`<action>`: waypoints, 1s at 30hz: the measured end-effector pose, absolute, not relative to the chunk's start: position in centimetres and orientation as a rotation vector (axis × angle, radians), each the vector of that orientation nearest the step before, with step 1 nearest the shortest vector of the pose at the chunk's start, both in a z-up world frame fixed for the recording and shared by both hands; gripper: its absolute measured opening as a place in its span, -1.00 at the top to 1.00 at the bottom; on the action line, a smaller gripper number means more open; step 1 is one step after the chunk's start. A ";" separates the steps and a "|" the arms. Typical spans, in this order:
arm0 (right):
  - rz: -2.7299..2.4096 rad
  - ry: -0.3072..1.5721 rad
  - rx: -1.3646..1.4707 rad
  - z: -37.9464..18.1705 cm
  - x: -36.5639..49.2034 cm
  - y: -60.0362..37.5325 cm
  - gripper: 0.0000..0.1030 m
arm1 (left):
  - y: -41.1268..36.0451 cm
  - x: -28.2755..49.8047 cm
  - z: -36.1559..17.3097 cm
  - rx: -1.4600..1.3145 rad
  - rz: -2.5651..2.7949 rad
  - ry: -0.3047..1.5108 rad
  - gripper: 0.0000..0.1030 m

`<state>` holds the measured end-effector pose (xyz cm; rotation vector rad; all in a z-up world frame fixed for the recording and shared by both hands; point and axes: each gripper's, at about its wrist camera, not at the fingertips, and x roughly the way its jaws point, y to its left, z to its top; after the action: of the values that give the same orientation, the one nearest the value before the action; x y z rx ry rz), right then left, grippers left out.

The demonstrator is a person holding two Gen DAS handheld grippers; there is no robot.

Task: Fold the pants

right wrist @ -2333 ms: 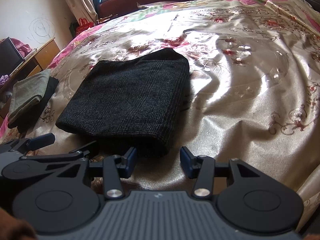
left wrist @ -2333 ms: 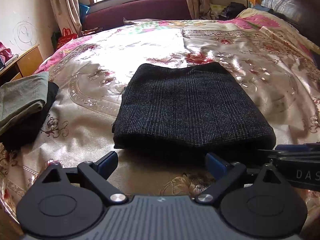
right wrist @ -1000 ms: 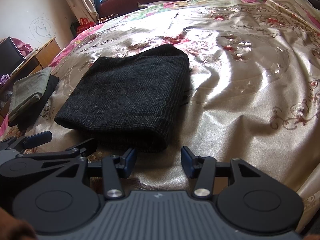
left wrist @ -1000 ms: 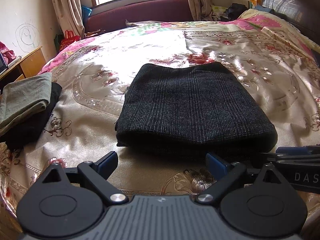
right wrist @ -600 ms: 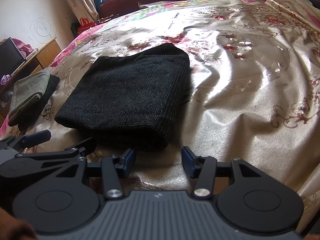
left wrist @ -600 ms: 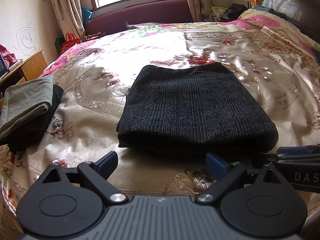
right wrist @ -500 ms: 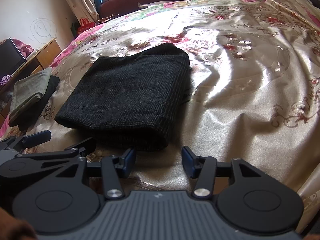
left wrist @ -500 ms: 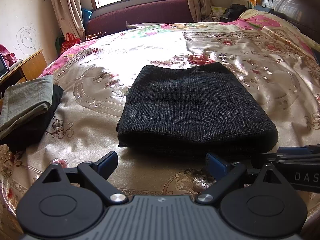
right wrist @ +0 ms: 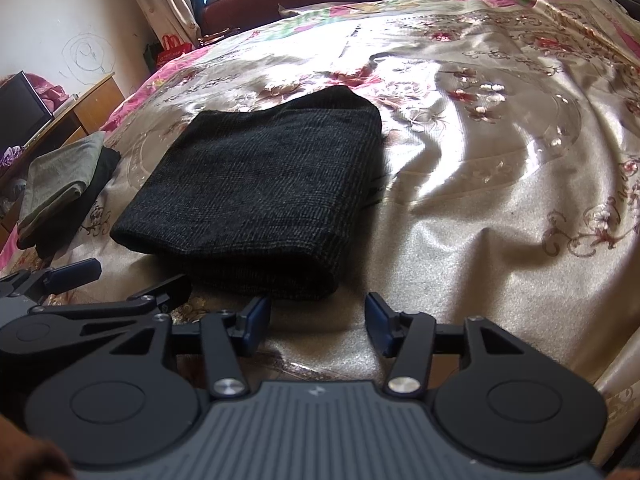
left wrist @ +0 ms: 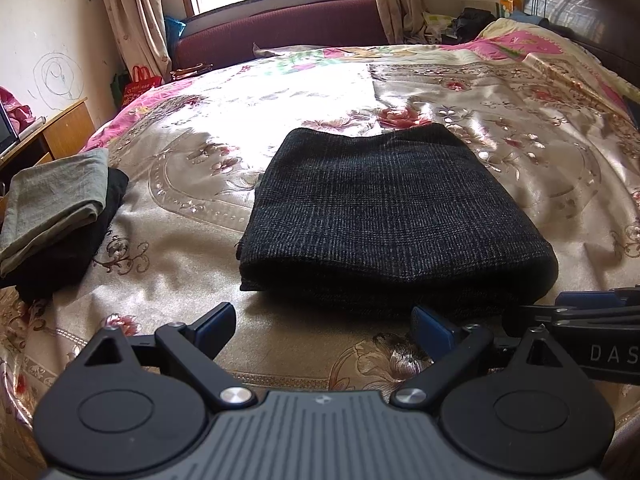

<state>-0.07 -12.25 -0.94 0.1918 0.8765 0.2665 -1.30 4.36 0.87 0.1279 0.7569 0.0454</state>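
The dark checked pants lie folded into a thick rectangle on the bed; they also show in the right wrist view. My left gripper is open and empty, just short of the fold's near edge. My right gripper is open and empty, near the fold's near right corner. The left gripper also shows at the left of the right wrist view, and the right gripper shows at the right edge of the left wrist view.
A floral satin bedspread covers the bed. A stack of folded grey and black clothes lies at the left edge of the bed. A wooden desk, a maroon sofa under the window and a dark headboard surround the bed.
Both grippers have drawn back slightly from the folded pants and stay open. The pants have not moved.
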 end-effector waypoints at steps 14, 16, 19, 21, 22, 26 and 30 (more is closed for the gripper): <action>0.270 0.876 0.175 -1.0 -0.1 -12.1 -0.09 | 4.6 -1.5 0.8 0.130 0.049 0.757 -1.00; 0.270 0.876 0.174 -1.0 -0.1 -12.0 -0.10 | 4.6 -1.6 0.8 0.125 0.055 0.755 -1.00; 0.271 0.875 0.168 -1.1 -0.2 -11.9 -0.11 | 4.7 -1.6 0.8 0.123 0.056 0.754 -1.00; 0.270 0.875 0.168 -1.1 -0.3 -11.9 -0.11 | 4.7 -1.6 0.8 0.122 0.056 0.755 -1.00; 0.270 0.875 0.168 -1.1 -0.3 -11.9 -0.11 | 4.6 -1.6 0.8 0.121 0.055 0.756 -1.00; 0.270 0.875 0.169 -1.1 -0.3 -11.8 -0.11 | 4.6 -1.6 0.8 0.122 0.055 0.757 -1.00; 0.270 0.875 0.168 -1.1 -0.3 -11.9 -0.11 | 4.6 -1.6 0.8 0.122 0.055 0.757 -1.00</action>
<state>-0.26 -11.86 -1.09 0.1677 0.8748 0.2705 -1.56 4.59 0.78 0.1224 0.7567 0.0550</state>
